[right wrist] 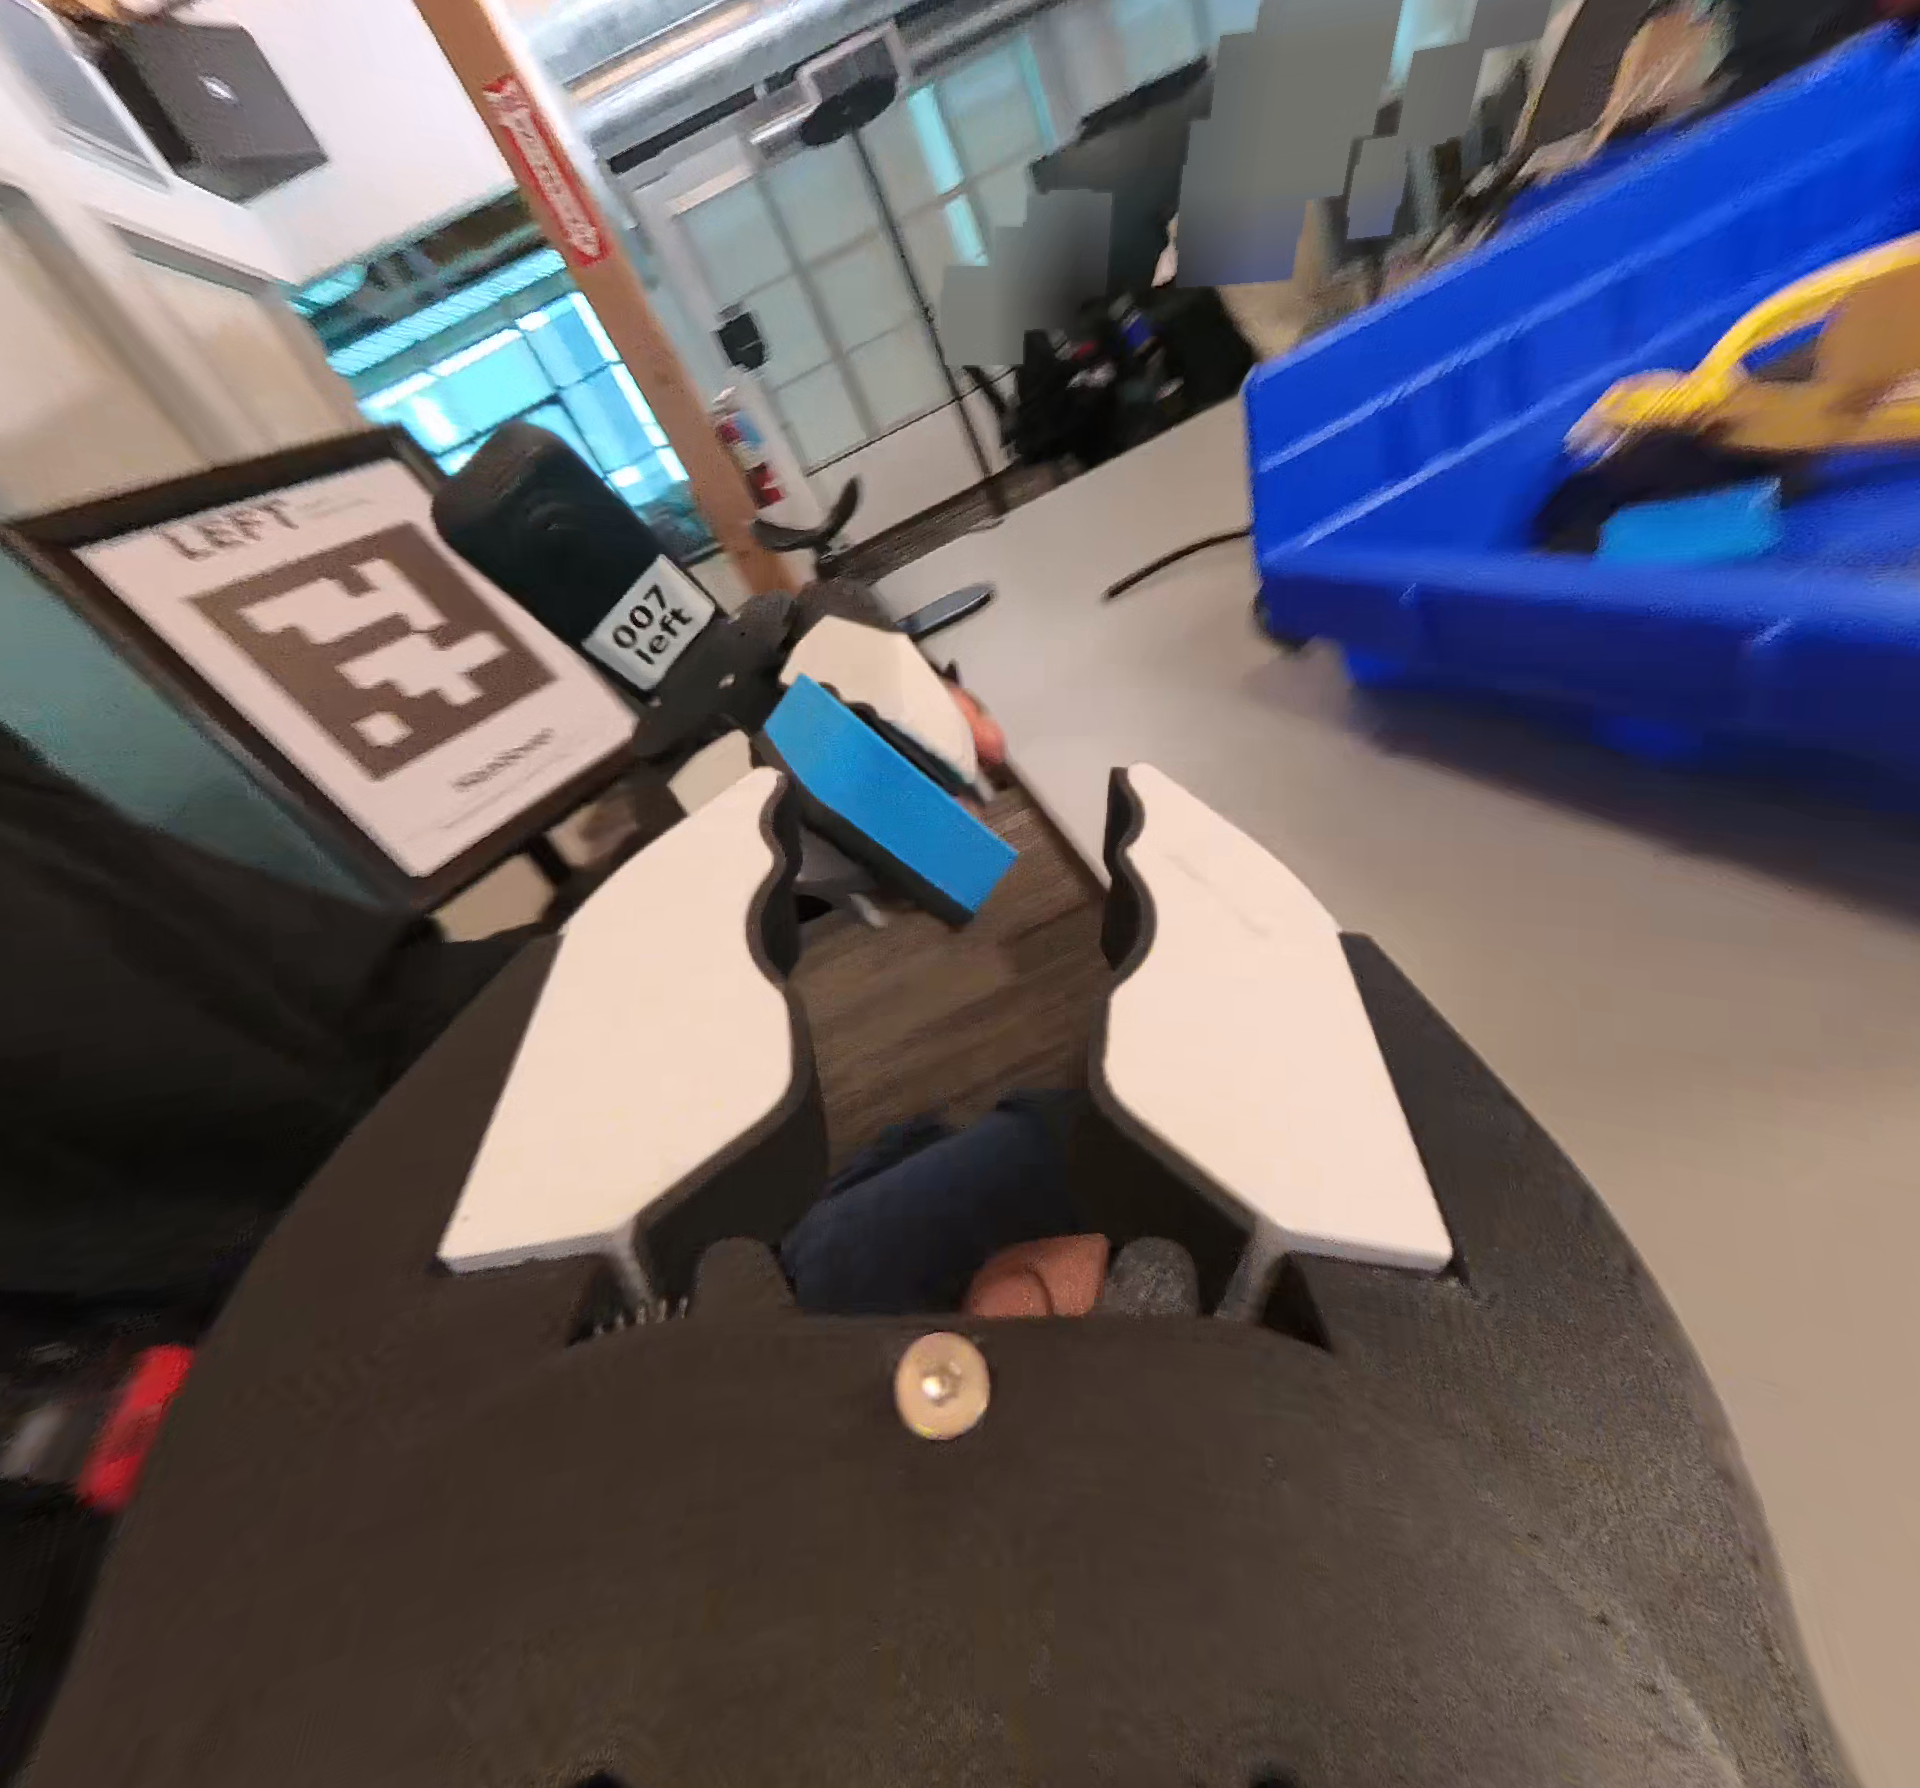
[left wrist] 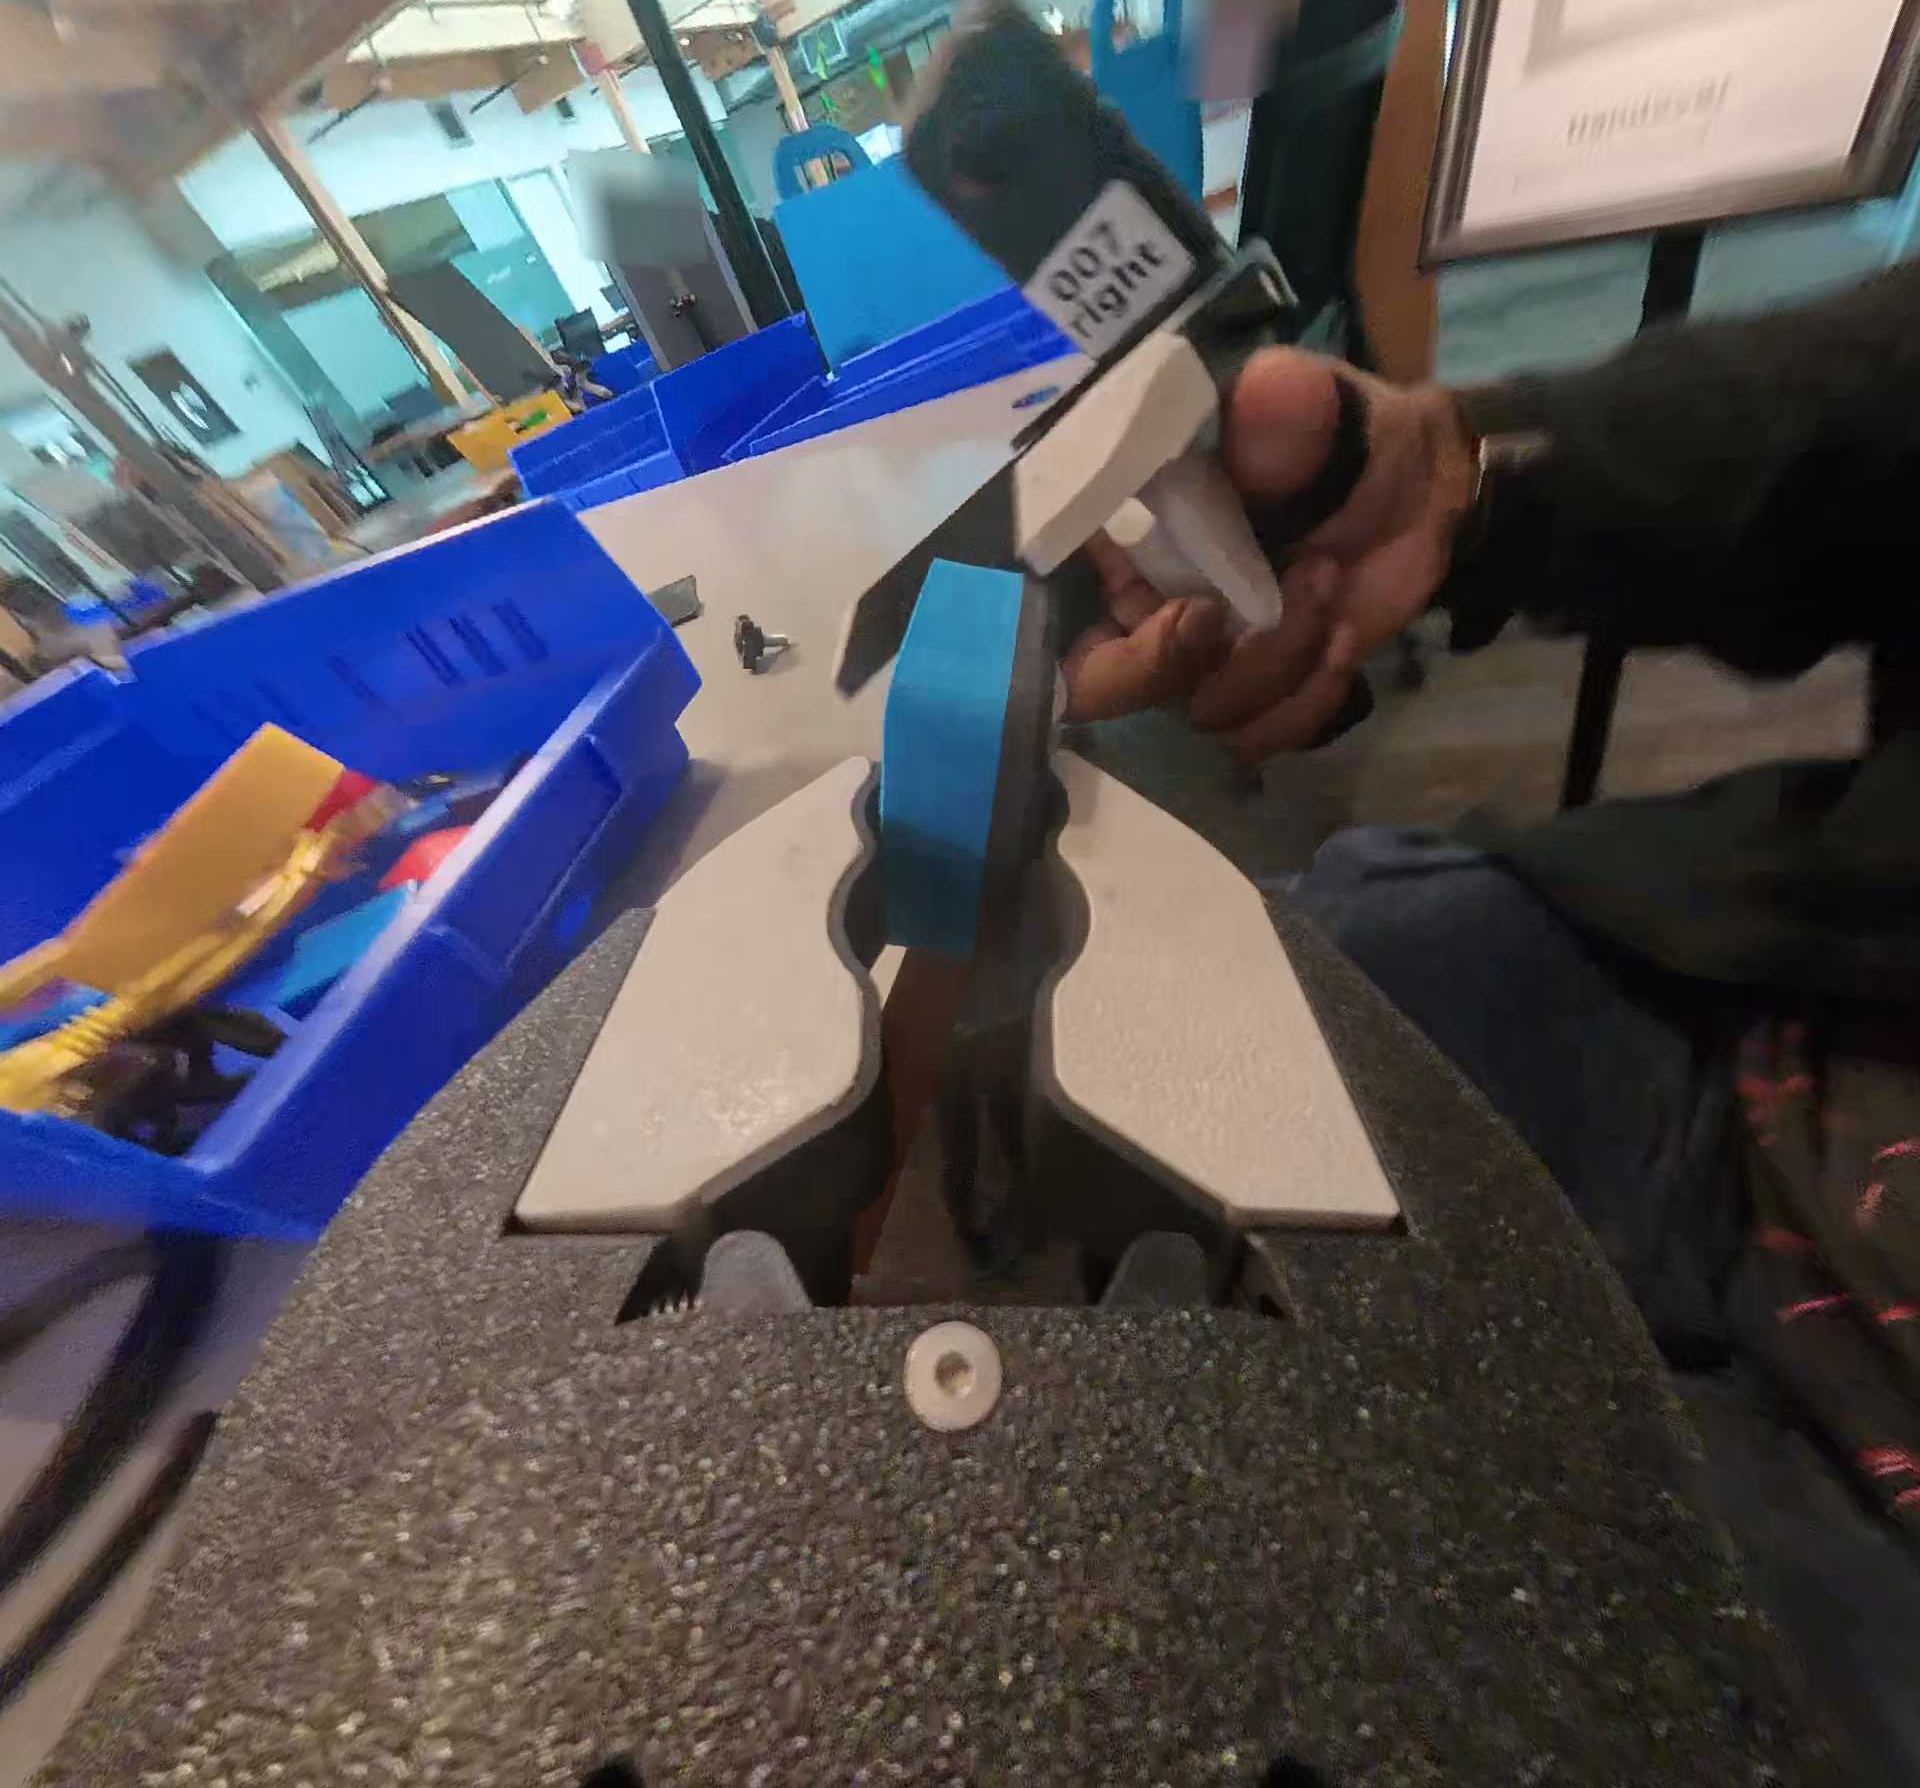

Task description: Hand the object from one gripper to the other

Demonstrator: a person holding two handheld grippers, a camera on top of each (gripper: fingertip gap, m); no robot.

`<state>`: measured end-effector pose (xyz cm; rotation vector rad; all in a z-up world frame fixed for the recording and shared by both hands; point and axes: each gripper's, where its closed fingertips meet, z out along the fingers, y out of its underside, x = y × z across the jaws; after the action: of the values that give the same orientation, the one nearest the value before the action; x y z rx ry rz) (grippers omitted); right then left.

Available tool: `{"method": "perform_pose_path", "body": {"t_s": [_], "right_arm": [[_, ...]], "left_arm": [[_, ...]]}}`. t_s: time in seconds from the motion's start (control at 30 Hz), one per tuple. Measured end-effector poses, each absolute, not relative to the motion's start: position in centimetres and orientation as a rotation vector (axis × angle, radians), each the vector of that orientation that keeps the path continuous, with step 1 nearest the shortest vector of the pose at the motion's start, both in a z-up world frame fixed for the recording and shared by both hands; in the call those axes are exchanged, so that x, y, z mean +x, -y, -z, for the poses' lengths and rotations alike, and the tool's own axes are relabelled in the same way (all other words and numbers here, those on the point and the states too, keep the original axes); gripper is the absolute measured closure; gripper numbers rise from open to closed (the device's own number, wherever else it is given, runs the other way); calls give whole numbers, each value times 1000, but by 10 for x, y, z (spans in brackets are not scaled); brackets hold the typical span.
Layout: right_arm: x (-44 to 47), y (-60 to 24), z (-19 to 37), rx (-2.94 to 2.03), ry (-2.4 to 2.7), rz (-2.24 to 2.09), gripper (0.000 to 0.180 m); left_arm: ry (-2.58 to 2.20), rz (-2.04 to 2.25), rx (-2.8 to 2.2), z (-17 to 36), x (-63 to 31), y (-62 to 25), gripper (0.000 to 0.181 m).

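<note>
Left tongs (left wrist: 961, 865) clamp blue foam block w/ black backing (left wrist: 940, 762), held in air off counter (left wrist: 831, 512) edge. Right tongs (right wrist: 945, 855) wide, empty, just beside block.

Each claw has a rough, speckled black body with one shiny silver screw (left wrist: 952, 1375) in the middle. Two flat, pale grey fingers (left wrist: 727, 1000) stick out in front, each with a wavy black inner edge. The right claw (left wrist: 951, 637) has a black handle with a small white label (left wrist: 1107, 278). The person wears a dark sleeve (left wrist: 1704, 491) and dark blue trousers (left wrist: 1507, 1032).
</note>
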<state>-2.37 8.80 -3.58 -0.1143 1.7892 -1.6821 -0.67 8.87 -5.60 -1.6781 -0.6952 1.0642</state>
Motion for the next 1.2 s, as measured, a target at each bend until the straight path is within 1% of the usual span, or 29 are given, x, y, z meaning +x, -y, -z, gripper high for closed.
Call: {"method": "perform_pose_path", "body": {"t_s": [0.07,0.13,0.23,0.4,0.43,0.47,0.5,0.53,0.67,0.77,0.87,1.2], "right_arm": [[-31,-91,29,-191,-1845,1851,124],[-29,-93,29,-302,-1920,1922,124],[-19,-93,35,-406,-1990,1920,124],[1,-90,43,-423,-1963,1817,128],[5,-90,44,-428,-1953,1801,131],[9,-91,44,-436,-1940,1795,139],[11,-91,44,-445,-1929,1798,152],[13,-91,45,-458,-1926,1800,156],[12,-91,46,-469,-1925,1791,157],[9,-92,41,-437,-1895,1794,157],[5,-94,30,-363,-1811,1800,158],[-16,-91,6,-34,-1507,1790,158]], "left_arm": [[770,-912,-1574,51,-6,-86,154],[814,-764,-1466,46,-4,-85,155],[833,-624,-1372,44,-3,-86,155],[767,-499,-1272,32,3,-95,155],[756,-483,-1265,31,4,-98,155],[749,-475,-1264,31,4,-100,155],[745,-468,-1271,32,4,-103,155],[743,-462,-1277,33,4,-105,154],[745,-446,-1271,34,4,-103,152],[756,-474,-1216,27,3,-95,140],[761,-486,-1173,22,6,-87,134],[791,-425,-1078,21,0,-80,133]]}}
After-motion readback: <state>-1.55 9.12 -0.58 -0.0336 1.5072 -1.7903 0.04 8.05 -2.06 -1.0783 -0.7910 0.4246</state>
